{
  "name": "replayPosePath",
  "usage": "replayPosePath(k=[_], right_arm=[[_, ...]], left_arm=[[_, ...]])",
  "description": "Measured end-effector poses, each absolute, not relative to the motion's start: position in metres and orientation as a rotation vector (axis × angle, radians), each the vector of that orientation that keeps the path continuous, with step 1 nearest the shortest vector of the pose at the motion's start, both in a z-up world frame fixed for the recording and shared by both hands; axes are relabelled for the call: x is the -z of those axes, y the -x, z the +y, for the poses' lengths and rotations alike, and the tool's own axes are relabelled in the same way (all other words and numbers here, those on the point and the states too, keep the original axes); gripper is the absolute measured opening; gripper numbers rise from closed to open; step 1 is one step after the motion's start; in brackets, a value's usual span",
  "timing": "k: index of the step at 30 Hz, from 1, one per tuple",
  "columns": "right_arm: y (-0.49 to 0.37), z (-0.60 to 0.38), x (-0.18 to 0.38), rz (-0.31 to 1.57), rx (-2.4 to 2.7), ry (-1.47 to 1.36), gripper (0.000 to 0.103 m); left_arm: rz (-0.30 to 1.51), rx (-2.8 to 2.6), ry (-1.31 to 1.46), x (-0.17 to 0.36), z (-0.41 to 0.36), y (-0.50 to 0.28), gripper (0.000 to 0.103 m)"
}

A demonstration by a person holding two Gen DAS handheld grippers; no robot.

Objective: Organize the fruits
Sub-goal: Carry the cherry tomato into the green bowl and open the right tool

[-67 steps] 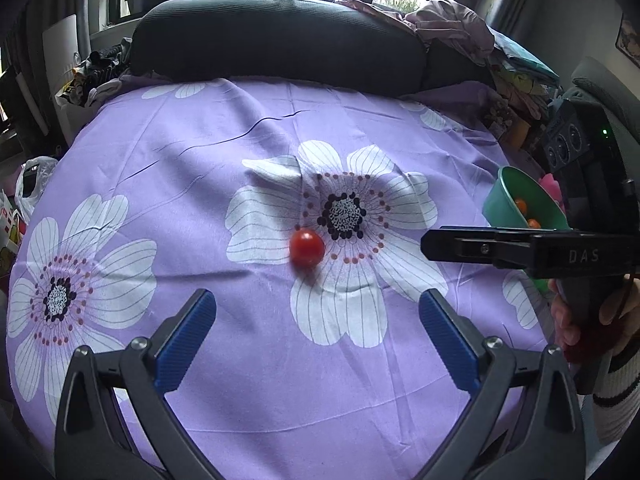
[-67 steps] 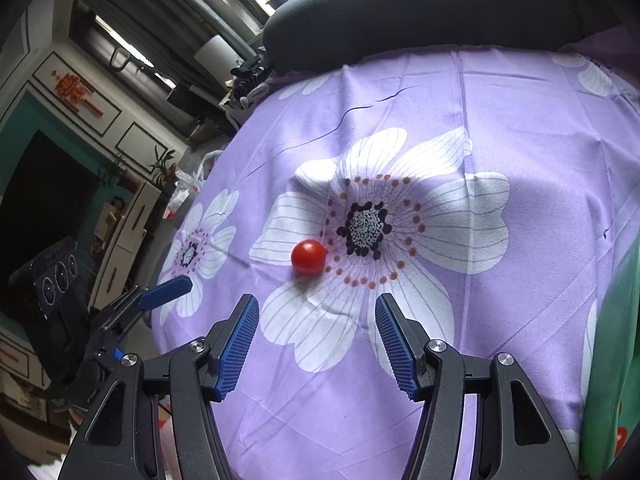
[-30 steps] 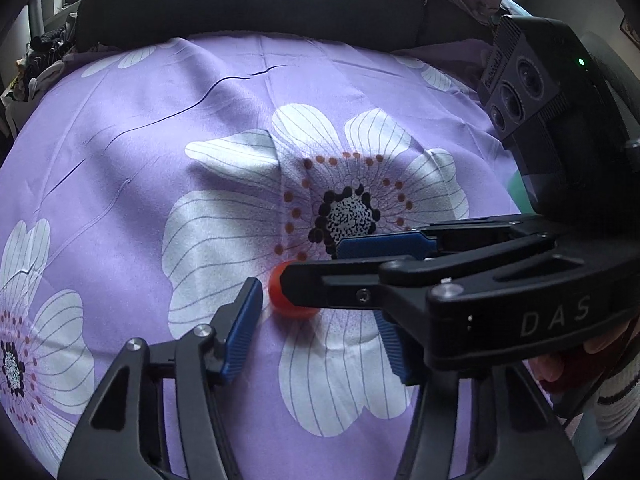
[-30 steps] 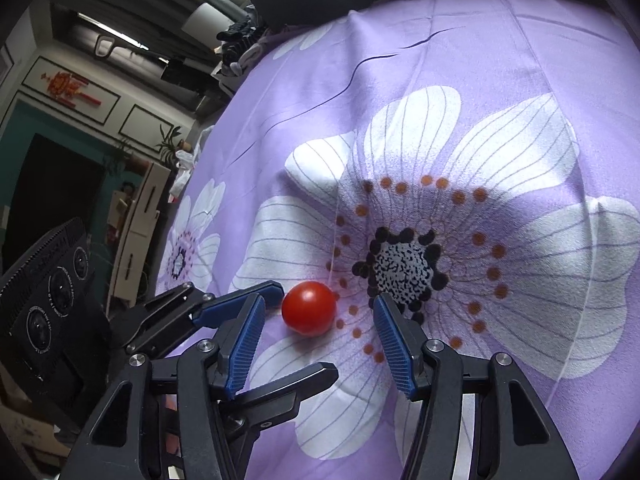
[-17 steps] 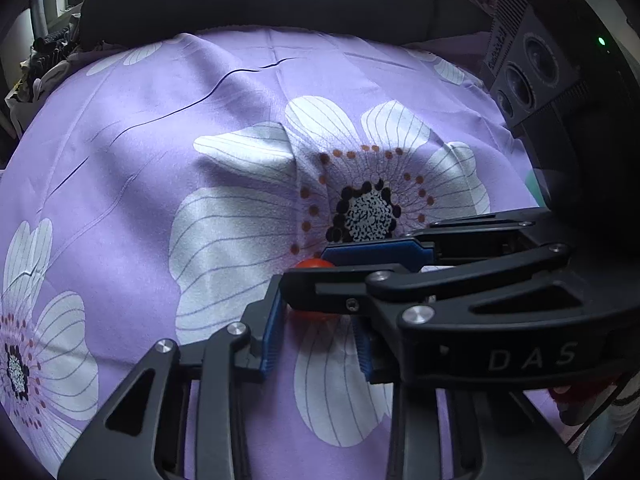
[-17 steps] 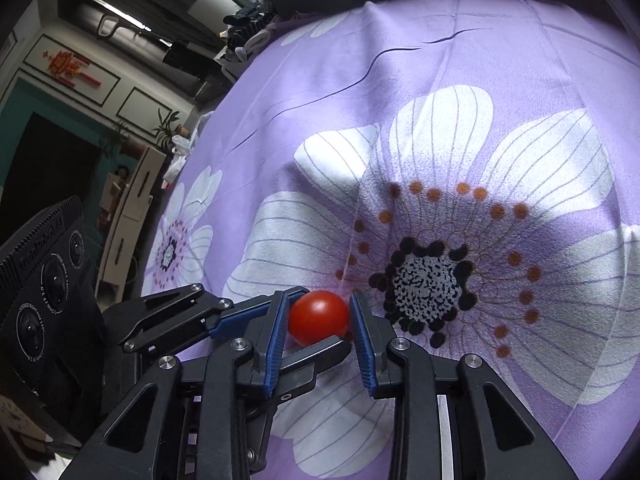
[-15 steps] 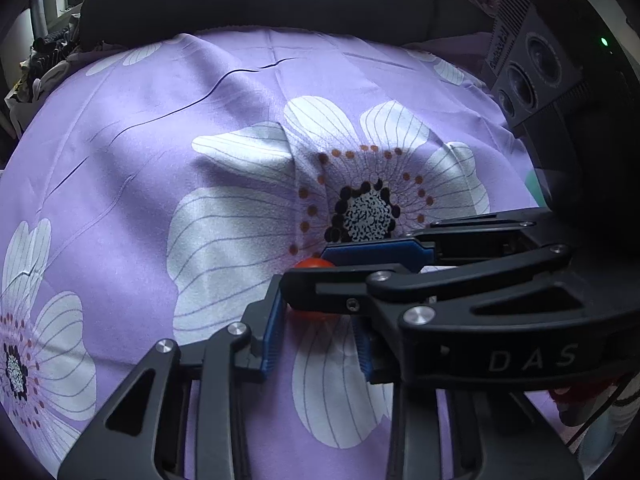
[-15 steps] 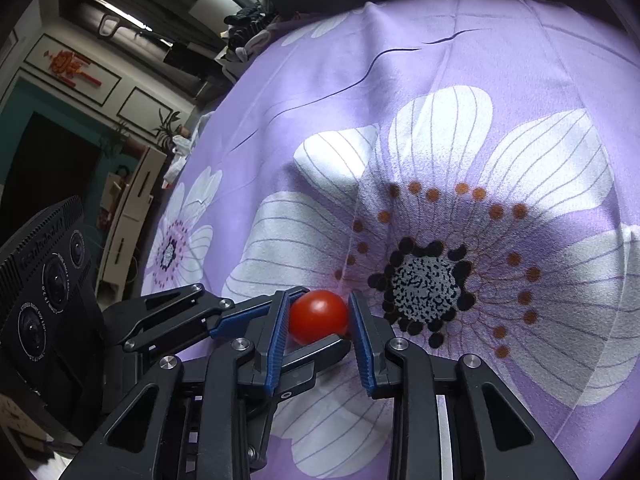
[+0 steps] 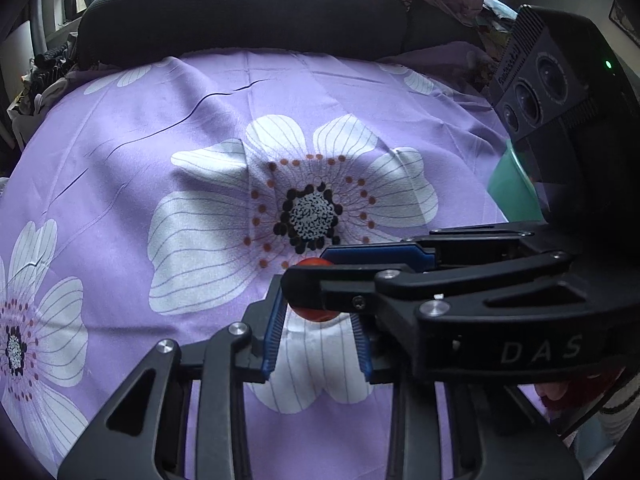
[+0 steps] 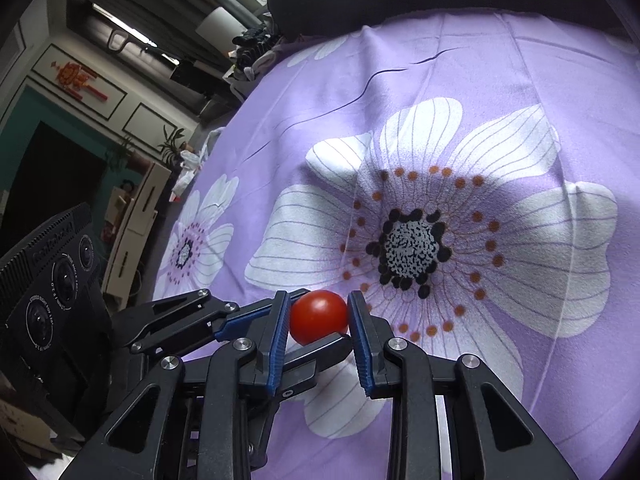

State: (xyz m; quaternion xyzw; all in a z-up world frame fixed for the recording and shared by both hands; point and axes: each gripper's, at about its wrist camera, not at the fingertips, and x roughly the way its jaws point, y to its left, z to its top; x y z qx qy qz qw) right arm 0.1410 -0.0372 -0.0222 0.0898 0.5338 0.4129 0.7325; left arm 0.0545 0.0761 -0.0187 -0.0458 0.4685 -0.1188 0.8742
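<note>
Purple flowered cloth (image 9: 120, 140) covered the table, dark cushion (image 9: 240, 12) behind; tomato (image 10: 318, 316) sat low on the big flower, pinched between the right gripper (image 10: 318, 318) pads; left gripper (image 9: 316, 320) narrowed around it too, contact unclear, probably steadying; green bowl (image 9: 512, 188) stood nearby, likely destination.

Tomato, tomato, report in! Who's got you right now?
Right gripper shut on tomato. Left gripper closed around it too, crossing the right. Tomato on purple cloth. Green bowl partly hidden at right.
</note>
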Motion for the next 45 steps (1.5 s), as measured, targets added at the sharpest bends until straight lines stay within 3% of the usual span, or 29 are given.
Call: replayPosePath(k=[22, 45], right_arm=[[-0.077, -0.122, -0.035, 0.991, -0.817, -0.266, 0.032], [-0.08, -0.272, -0.052, 0.861, -0.563, -0.383, 0.032]], left_arm=[[0.861, 0.376, 0.018, -0.037, -0.009, -0.01, 0.03], [0.859, 0.634, -0.077, -0.049, -0.152, -0.056, 0.03]])
